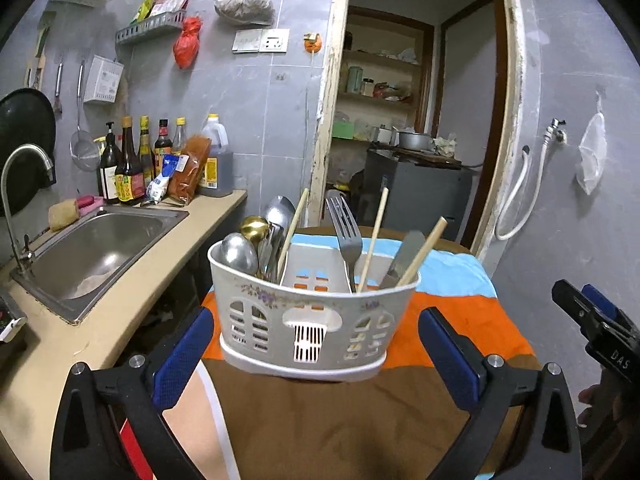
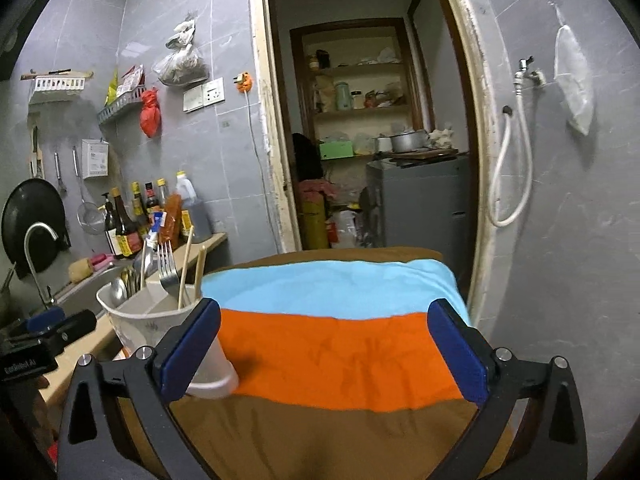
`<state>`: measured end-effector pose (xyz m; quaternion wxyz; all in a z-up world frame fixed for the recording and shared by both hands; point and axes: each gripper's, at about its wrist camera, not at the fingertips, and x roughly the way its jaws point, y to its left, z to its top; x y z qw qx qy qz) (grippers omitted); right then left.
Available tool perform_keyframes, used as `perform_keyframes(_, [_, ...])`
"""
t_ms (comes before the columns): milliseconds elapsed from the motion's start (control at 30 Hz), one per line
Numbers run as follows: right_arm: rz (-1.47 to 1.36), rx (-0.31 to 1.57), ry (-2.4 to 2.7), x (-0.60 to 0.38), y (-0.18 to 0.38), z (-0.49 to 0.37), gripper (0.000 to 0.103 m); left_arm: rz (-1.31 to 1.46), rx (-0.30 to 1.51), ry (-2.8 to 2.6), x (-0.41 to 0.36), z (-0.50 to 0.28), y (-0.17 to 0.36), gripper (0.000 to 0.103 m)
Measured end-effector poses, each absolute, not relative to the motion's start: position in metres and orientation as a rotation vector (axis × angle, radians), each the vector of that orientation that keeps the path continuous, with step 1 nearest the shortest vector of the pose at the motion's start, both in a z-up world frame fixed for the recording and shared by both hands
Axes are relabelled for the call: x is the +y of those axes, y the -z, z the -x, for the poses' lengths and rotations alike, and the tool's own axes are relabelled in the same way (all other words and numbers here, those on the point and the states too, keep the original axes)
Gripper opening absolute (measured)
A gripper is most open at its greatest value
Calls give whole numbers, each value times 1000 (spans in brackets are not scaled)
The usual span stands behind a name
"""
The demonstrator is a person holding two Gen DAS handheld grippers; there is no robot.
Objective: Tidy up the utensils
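Note:
A white plastic utensil caddy (image 1: 312, 320) stands on a striped cloth (image 1: 460, 308). It holds spoons (image 1: 240, 252), a fork (image 1: 348, 232), a knife (image 1: 404, 260) and wooden chopsticks (image 1: 374, 236). My left gripper (image 1: 316, 356) is open, its blue pads on either side of the caddy without touching it. My right gripper (image 2: 326, 352) is open and empty over the cloth (image 2: 340, 352), with the caddy (image 2: 160, 320) at its left finger. The right gripper also shows at the right edge of the left wrist view (image 1: 596, 320).
A steel sink (image 1: 96, 248) with a faucet (image 1: 24, 184) sits in the counter on the left, with bottles (image 1: 128, 164) behind it. An open doorway (image 1: 412, 120) lies beyond the table. A hose (image 2: 516, 168) hangs on the right wall.

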<state>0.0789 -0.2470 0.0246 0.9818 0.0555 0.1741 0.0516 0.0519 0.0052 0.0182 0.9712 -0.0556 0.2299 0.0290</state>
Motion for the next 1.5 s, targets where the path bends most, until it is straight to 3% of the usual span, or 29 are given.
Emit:
perform_keyframes(533, [-121,363,-102,-281,-12,0,102,114,453,-121,-9,11,-6,103])
perform_keyframes(1500, [-127,343,-127,-277,-18,17,102,113,421,-154,-2,35,-13,103])
